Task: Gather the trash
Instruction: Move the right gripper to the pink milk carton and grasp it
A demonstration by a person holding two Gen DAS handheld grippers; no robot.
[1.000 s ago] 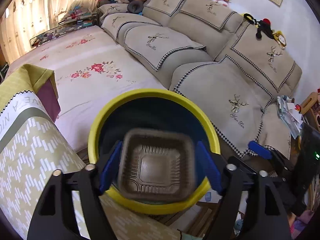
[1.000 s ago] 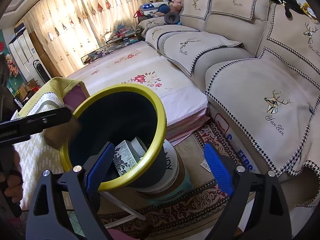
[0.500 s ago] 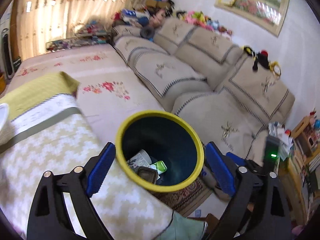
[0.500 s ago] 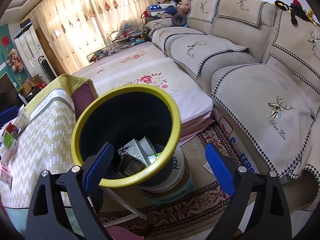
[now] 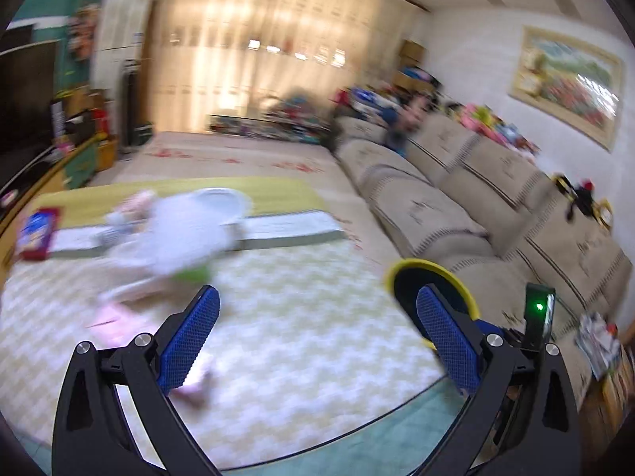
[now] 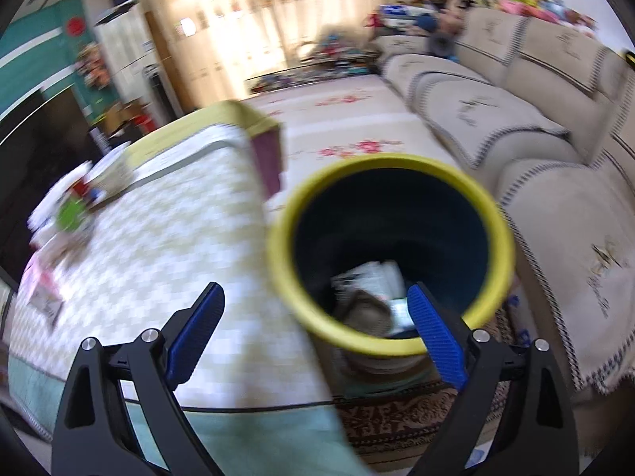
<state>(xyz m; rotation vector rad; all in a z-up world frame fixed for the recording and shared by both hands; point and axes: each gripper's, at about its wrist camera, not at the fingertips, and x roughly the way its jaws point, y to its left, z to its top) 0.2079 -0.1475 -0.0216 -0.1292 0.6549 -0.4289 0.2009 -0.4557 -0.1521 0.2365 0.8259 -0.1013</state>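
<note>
Your left tongs point(image 5: 317, 337) had just been opening and stood wide apart with nothing between the blue pads. A second before, they held a brown plastic tray over the yellow-rimmed bin point(image 6: 391, 254). Now that tray point(image 6: 367, 311) lay inside the bin, on the paper and cartons already at the bottom, so one more piece of trash was collected. The left wrist view had swung away from the bin, which sat low at the right behind the right pad, and it faced the table point(image 5: 278, 317) with its zigzag cloth. Blurred litter point(image 5: 174, 234) lay there: something white and crumpled with a green bit, and farther left a red and blue packet point(image 5: 37, 232); I cannot tell more through the blur. Your right tongs point(image 6: 313, 337) were also spread and empty, beside the bin's rim, and had turned toward the table since the earlier frame. I judge the next pickup was on that table.
</note>
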